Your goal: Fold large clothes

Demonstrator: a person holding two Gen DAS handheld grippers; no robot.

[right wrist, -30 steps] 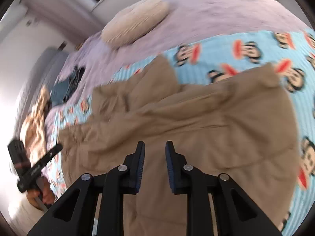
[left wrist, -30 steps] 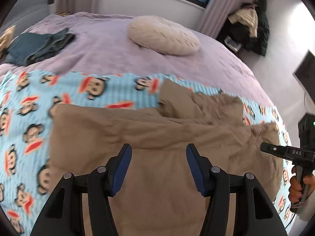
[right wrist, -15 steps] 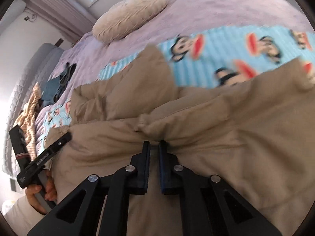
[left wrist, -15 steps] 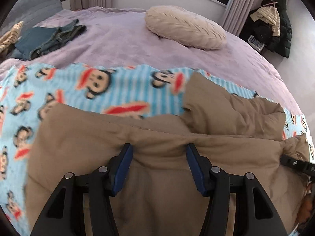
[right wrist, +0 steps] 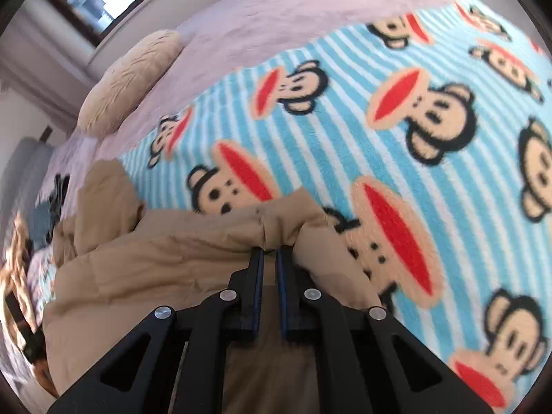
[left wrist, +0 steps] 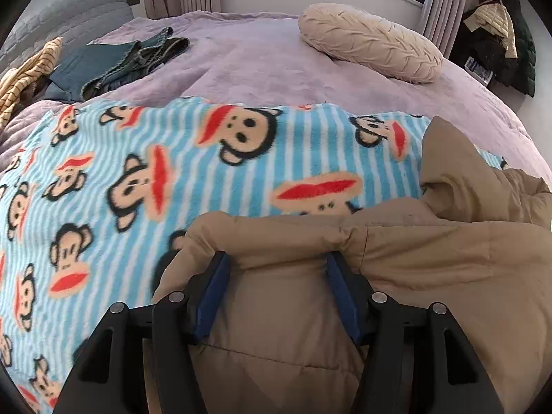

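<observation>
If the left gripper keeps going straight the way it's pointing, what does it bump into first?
Probably the tan coat. The left gripper stands open with the coat's puffy fold right at its fingertips, so it would press into that before reaching the monkey blanket beyond. Depth is hard to judge.

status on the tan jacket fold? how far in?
Early. Done: tan jacket lies on the monkey blanket. In hand: right gripper has just closed, pinching the jacket's edge; left gripper straddles the same edge, jaws apart, not visibly pinching. Left: the folds; jacket looks bunched, hood sticking up.
</observation>
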